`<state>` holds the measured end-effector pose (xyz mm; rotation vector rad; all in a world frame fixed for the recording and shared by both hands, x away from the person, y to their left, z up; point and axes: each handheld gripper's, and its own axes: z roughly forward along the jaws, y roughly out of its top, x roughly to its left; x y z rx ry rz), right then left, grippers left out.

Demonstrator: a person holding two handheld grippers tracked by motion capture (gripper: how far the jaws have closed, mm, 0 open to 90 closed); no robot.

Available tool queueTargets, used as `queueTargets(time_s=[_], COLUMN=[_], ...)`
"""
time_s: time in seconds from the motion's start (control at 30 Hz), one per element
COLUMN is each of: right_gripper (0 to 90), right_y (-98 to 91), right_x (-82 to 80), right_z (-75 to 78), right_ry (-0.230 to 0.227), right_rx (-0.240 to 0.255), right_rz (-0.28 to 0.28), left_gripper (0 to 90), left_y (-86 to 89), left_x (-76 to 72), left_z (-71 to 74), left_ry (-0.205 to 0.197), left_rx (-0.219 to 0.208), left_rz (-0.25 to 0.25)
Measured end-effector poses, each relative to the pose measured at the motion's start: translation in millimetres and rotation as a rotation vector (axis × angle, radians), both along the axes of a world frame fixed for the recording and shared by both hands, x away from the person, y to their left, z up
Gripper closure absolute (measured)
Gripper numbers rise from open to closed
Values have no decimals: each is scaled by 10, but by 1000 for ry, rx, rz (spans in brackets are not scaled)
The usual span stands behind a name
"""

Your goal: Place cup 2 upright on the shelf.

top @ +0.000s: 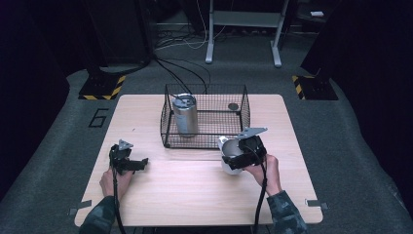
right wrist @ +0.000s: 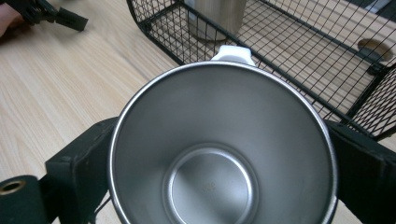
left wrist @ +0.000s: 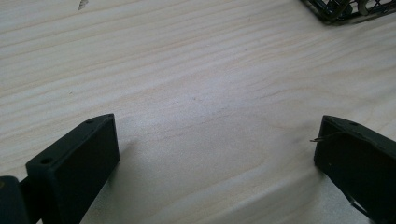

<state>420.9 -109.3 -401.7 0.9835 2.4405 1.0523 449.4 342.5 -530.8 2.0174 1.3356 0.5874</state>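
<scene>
While right claw [right wrist: 219,154] pinches steel cup [right wrist: 219,149], white outside, bare inside, near table [top: 195,195] centre before wire basket [top: 204,117] | left claw [left wrist: 215,154] spread, near left edge.

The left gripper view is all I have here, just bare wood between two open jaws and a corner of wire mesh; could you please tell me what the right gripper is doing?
Observer: The right gripper is closed around a white mug, one jaw on each side of it.
Operator: Thank you. Is anything in the mug?
Observer: No, its steel inside is empty down to the bottom.
Operator: And that mesh at my corner?
Observer: It is a black wire basket with a steel tumbler standing upright inside, at its left end.
Operator: Where is the mug relative to it?
Observer: Just outside the basket's near right corner, handle pointing toward the basket.
</scene>
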Motion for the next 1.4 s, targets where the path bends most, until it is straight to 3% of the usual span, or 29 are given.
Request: queueTargets(time_s=[0.13, 0.47, 0.87, 1.1, 1.4], right_gripper=[56, 56, 56, 56, 56], right_y=[-12, 30, 8, 0, 0], right_x=[20, 52, 146, 216, 352], right_z=[73, 277, 558, 710, 791], right_ry=[9, -23, -57, -66, -77], right_rx=[39, 25, 64, 55, 32], right_rz=[0, 17, 15, 7, 7], left_gripper=[0, 0, 0, 0, 0], left_y=[-1, -2, -2, -2, -3], left_x=[0, 0, 0, 0, 0], left_z=[3, 1, 0, 3, 0], left_ry=[5, 2, 2, 4, 2], left_rx=[2, 1, 0, 2, -1], left_rz=[2, 2, 2, 3, 3])
